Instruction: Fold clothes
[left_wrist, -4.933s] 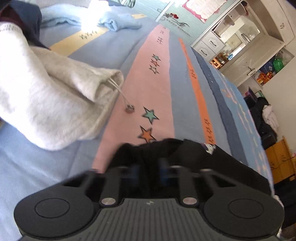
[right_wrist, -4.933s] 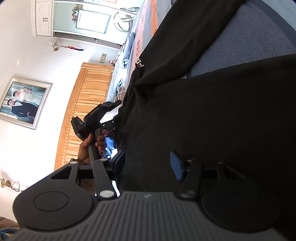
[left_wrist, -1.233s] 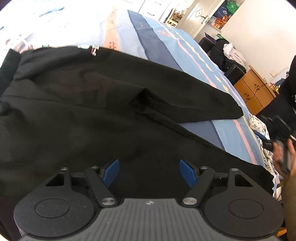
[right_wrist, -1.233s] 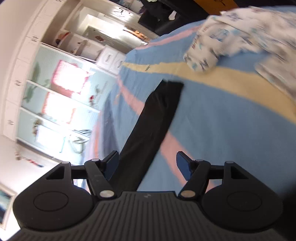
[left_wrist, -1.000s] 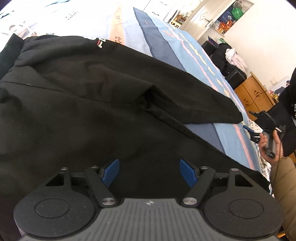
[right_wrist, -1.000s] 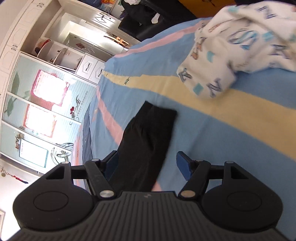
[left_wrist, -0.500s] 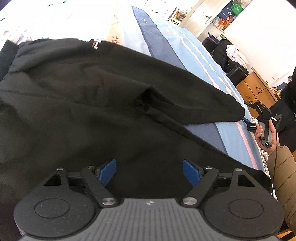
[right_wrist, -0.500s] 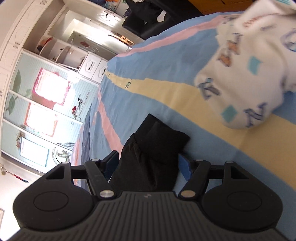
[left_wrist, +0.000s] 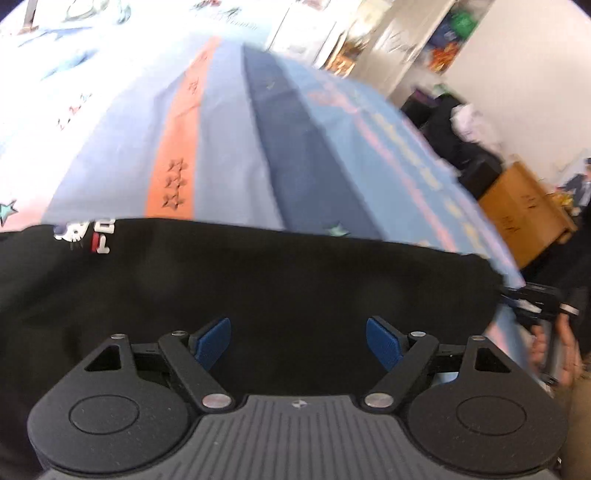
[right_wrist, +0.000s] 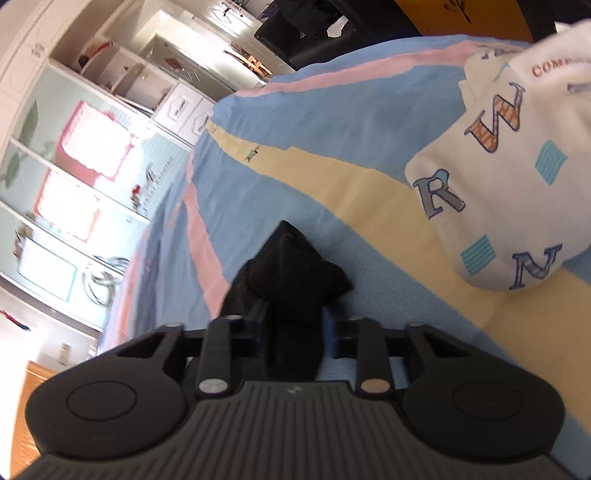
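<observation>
Left gripper (left_wrist: 298, 341): you've got the jaws wide apart, nothing between the blue pads (left_wrist: 212, 339); hovering over the black garment.
Right gripper (right_wrist: 295, 330): your jaws are closing, sleeve end bunched between them, pads pressing on the cloth.
Black garment (left_wrist: 258, 280): spread flat across the striped bedsheet (left_wrist: 225, 147), white-and-red logo (left_wrist: 86, 236) at its far-left edge.
Sleeve end (right_wrist: 291, 273): sticks up past your right fingertips, over the blue stripe.
White letter-print cloth (right_wrist: 509, 177): on the bedsheet, to the right of the sleeve end, apart from it.
Your right hand (left_wrist: 554, 347): visible at the left view's right edge, blurred.
</observation>
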